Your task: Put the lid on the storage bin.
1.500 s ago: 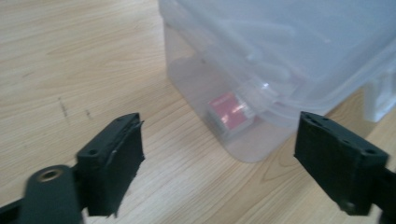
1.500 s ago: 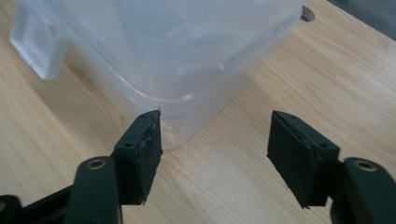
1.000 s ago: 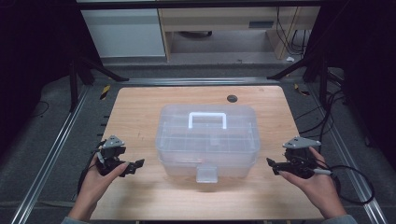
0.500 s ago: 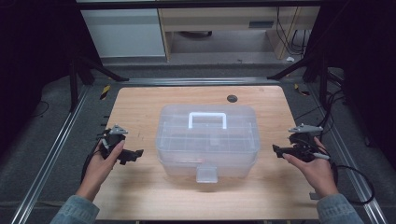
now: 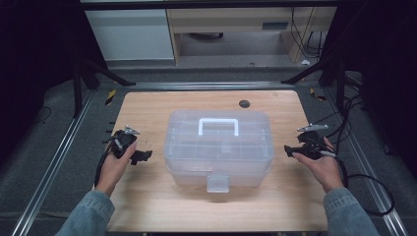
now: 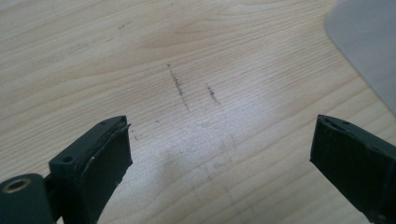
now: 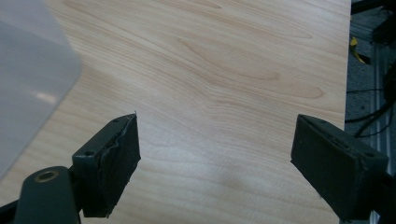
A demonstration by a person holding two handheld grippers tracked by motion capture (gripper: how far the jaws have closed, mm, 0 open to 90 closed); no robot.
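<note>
A clear plastic storage box (image 5: 219, 147) with a white handle (image 5: 218, 126) and a front latch (image 5: 218, 183) stands shut in the middle of the wooden table (image 5: 147, 196). My left gripper (image 5: 141, 156) is open, just left of the box and pointing toward it; a corner of the box (image 6: 369, 42) lies ahead of its wide-apart jaws. My right gripper (image 5: 290, 150) is open too, just right of the box and apart from it. The box's corner (image 7: 28, 79) sits left of its jaws. Bare wood lies between both pairs of jaws.
A small dark round knob (image 5: 244, 103) lies near the table's far edge. Metal rails (image 5: 54, 162) run along both sides of the table, with cables (image 5: 369, 177) trailing on the right. A cabinet and shelf stand beyond the table.
Both hands have moved forward along the sides of the box, away from the table's front edge. Both grippers stay open and the box has not moved.
</note>
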